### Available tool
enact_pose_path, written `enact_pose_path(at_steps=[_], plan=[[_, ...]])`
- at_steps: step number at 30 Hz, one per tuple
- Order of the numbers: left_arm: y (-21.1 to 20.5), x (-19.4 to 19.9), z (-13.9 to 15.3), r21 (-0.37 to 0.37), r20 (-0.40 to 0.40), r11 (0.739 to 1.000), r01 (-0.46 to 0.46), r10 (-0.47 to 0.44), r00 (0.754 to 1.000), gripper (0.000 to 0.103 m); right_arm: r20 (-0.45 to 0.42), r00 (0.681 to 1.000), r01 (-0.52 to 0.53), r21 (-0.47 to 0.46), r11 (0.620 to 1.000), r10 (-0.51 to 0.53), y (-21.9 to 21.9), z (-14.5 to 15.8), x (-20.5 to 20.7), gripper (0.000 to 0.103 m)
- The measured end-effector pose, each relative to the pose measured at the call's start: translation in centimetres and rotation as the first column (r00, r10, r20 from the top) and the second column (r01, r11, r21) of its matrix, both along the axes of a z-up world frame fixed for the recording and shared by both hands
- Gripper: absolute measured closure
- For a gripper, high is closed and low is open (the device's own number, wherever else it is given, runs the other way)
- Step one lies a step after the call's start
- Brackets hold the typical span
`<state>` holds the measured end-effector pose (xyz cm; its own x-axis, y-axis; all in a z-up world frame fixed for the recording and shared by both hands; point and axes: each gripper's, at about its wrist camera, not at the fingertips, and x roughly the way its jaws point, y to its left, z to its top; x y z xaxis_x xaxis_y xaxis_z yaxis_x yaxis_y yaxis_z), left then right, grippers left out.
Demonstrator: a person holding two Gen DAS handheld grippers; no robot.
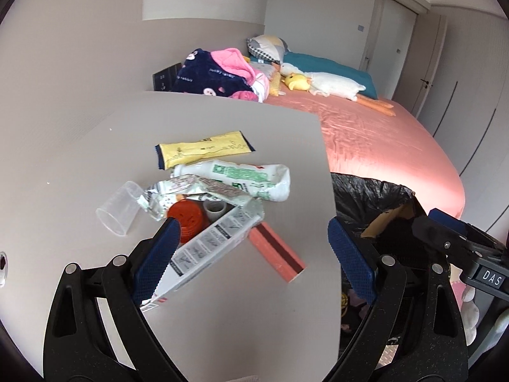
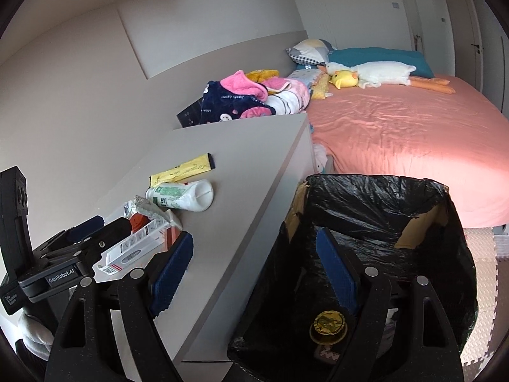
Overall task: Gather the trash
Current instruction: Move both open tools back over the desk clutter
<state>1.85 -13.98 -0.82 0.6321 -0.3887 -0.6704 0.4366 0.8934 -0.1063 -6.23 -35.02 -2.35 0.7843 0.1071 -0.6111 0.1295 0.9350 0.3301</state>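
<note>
The trash I am after sits heaped near the front edge of the flat grey cabinet top (image 1: 79, 146): a yellow foil snack wrapper (image 1: 203, 152), a crushed white plastic bottle with green print (image 1: 235, 176), a crumpled silvery printed wrapper (image 1: 191, 191), a clear plastic cup (image 1: 119, 207) tipped on its side, an orange round lid (image 1: 186, 219), a white printed cardboard box (image 1: 203, 248) and a flat salmon-pink box (image 1: 276, 253) poking out beside it. All of that is left to do. The cardboard bin lined with a black plastic bag (image 2: 375, 203) stands just beside the cabinet, toward the pink bed (image 2: 413, 133), and already holds a round gold foil thing (image 2: 327, 326) at the bottom, plus a few scraps I cannot make out, so I judge the job begun but mostly ahead. My left gripper (image 1: 251, 251) angles down over the pile with its jaws spread and nothing between the blue pads, one pad just in front of the white box. My right gripper (image 2: 254, 270) tilts down over the bin's near rim, jaws wide and empty.
</note>
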Motion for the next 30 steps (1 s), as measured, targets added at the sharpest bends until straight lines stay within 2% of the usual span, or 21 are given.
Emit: enact_pose_path(at_steps=[9, 17, 25, 30], plan=[[4.9, 2.2, -0.4, 0.016, 0.003, 0.994, -0.111, 0.111, 0.994, 0.013, -0.036, 0.994, -0.1, -0.01, 0.995, 0.099, 4.1, -1.1, 2.5, 0.023], [8.0, 4.4, -1.4, 0.064, 0.01, 0.981, -0.185, 0.185, 0.983, 0.013, -0.065, 0.987, -0.152, -0.022, 0.988, 0.15, 6.6, -1.9, 4.5, 0.023], [9.3, 6.7, -3.1, 0.118, 0.011, 0.969, -0.215, 0.215, 0.976, 0.013, -0.08, 0.98, -0.189, -0.044, 0.981, 0.185, 8.3, -2.8, 6.0, 0.023], [9.7, 8.5, -4.3, 0.125, -0.04, 0.972, -0.199, 0.205, 0.978, 0.013, -0.102, 0.975, -0.203, -0.063, 0.977, 0.196, 9.0, -3.6, 7.1, 0.023]])
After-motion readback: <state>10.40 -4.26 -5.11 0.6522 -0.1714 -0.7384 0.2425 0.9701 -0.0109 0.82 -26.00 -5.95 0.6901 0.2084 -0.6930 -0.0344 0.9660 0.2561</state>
